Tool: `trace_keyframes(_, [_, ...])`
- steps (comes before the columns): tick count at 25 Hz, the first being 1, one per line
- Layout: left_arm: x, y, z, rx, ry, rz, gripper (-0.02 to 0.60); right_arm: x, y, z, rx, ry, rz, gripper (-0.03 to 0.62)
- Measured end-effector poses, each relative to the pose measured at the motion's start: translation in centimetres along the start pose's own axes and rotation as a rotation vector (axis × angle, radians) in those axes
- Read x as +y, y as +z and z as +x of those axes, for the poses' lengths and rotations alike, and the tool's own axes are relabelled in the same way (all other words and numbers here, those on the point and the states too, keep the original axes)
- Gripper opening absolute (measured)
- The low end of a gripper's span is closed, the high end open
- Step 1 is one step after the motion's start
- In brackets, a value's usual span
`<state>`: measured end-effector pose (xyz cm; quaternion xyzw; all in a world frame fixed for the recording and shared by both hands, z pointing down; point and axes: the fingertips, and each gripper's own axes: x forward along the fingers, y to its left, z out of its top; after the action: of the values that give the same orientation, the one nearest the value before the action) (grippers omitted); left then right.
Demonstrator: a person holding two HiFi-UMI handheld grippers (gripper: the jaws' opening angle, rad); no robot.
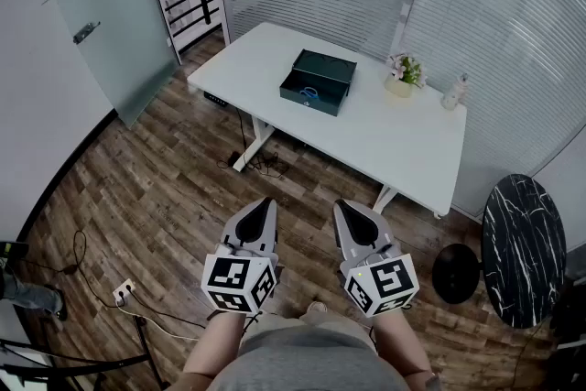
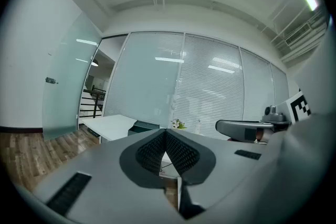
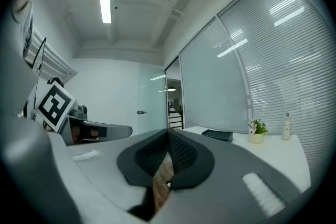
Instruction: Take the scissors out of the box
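Note:
A dark open box (image 1: 316, 82) lies on the white table (image 1: 403, 142) across the room. Blue-handled scissors (image 1: 309, 91) show inside it. My left gripper (image 1: 259, 210) and right gripper (image 1: 352, 213) hang side by side over the wooden floor, well short of the table, both shut with nothing between the jaws. In the left gripper view the jaw tips (image 2: 165, 130) meet, with the box (image 2: 143, 125) far ahead. The right gripper view shows the closed tips (image 3: 168, 131) and the box (image 3: 217, 135) small on the table.
A small potted plant (image 1: 404, 74) and a white bottle (image 1: 453, 92) stand at the table's far right. A black marbled round table (image 1: 522, 247) and a dark round base (image 1: 455, 273) sit to the right. A glass door (image 1: 110, 5) is at left; cables and a socket (image 1: 122, 291) lie on the floor.

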<state>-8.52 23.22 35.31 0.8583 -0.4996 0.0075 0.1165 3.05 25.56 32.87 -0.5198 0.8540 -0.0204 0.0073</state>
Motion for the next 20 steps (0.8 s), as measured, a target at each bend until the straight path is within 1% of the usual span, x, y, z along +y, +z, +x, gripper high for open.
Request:
trace_keyframes(4, [-0.7,-0.7,-0.8,0.007,0.000,0.012,0.005,0.8,-0.9,-1.0,0.013,0.001,0.008,0.008])
trace_keyframes(9, [-1.7,-1.2,-0.9,0.013,0.019,0.008,0.005,-0.1,-0.8,-2.3,0.016,0.011,-0.001,0.008])
trace_keyframes(13, [-3.1,-1.5,-0.5,0.007,0.035,0.009,0.005,-0.9,-0.9,-3.2,0.020,0.041,-0.026,0.008])
trace_keyframes(20, [-5.4,-2.3,0.4,-0.013,0.072,0.000,0.005,-2.7,-1.1,-4.2,0.013,0.112,-0.018,0.009])
